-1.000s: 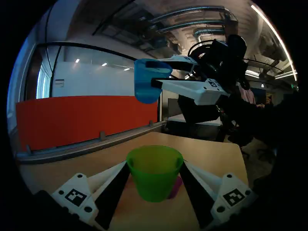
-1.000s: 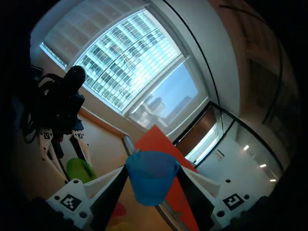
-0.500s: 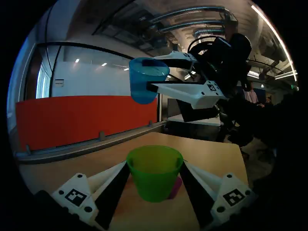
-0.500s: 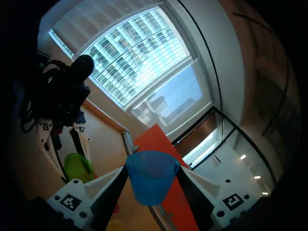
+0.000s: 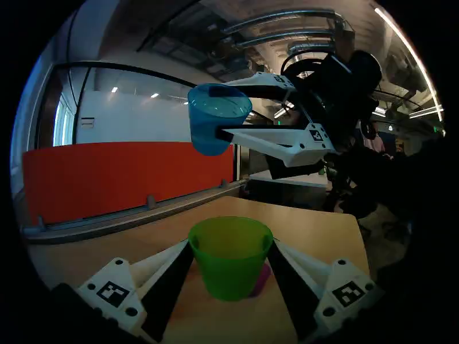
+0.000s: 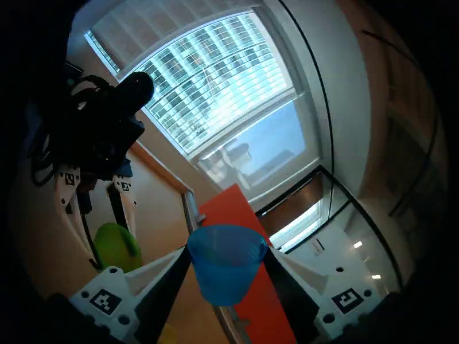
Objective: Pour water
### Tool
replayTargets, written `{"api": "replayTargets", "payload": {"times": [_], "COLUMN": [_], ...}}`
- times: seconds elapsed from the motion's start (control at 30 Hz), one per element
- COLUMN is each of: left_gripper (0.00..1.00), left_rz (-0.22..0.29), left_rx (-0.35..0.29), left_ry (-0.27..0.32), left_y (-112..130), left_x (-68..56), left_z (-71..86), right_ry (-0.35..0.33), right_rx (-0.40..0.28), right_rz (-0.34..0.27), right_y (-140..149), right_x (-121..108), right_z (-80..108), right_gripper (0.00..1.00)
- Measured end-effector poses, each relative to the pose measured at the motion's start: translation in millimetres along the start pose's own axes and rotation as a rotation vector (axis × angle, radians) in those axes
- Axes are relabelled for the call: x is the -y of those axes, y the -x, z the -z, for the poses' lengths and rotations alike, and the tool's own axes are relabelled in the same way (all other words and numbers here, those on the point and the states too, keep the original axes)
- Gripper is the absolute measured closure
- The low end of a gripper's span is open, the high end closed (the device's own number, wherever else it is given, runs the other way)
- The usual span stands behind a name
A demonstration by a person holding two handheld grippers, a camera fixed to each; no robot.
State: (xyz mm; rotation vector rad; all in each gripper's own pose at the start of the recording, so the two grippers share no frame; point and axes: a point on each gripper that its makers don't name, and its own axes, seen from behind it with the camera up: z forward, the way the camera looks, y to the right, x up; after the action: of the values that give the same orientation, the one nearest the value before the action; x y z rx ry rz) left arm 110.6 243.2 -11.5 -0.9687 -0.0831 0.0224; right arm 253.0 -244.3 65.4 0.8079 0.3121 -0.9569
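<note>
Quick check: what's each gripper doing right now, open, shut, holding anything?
Left gripper: closed on the green cup, a finger on each side.
Right gripper: closed on the blue cup, raised above the table.

Two cups (green cup (image 5: 230, 258), blue cup (image 5: 217, 127)), two grippers (left gripper (image 5: 229, 247), right gripper (image 6: 227, 256)), one table (image 5: 321, 229), one orange panel (image 5: 115, 172)

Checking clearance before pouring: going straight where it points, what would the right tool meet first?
Beyond its blue cup, the way looks free; farther off probably the orange partition or the window above it, depth unclear.
</note>
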Motion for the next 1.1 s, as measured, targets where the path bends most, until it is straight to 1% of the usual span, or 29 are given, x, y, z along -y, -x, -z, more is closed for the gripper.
{"api": "replayTargets", "payload": {"times": [0.4,1.1], "left_gripper": [0.13,0.13], "left_rz": [0.001,0.0], "left_rx": [-0.002,-0.005], "left_ry": [0.002,0.003], "left_y": [-1.9,-4.8], "left_x": [-0.9,-1.0], "left_z": [-0.4,-0.9], "right_ry": [-0.004,0.005], "right_rx": [0.002,0.012], "right_rz": [0.055,0.194], "right_y": [-3.0,-4.7], "right_x": [1.7,-1.8], "right_z": [-2.1,-7.1], "right_gripper": [0.09,0.09]}}
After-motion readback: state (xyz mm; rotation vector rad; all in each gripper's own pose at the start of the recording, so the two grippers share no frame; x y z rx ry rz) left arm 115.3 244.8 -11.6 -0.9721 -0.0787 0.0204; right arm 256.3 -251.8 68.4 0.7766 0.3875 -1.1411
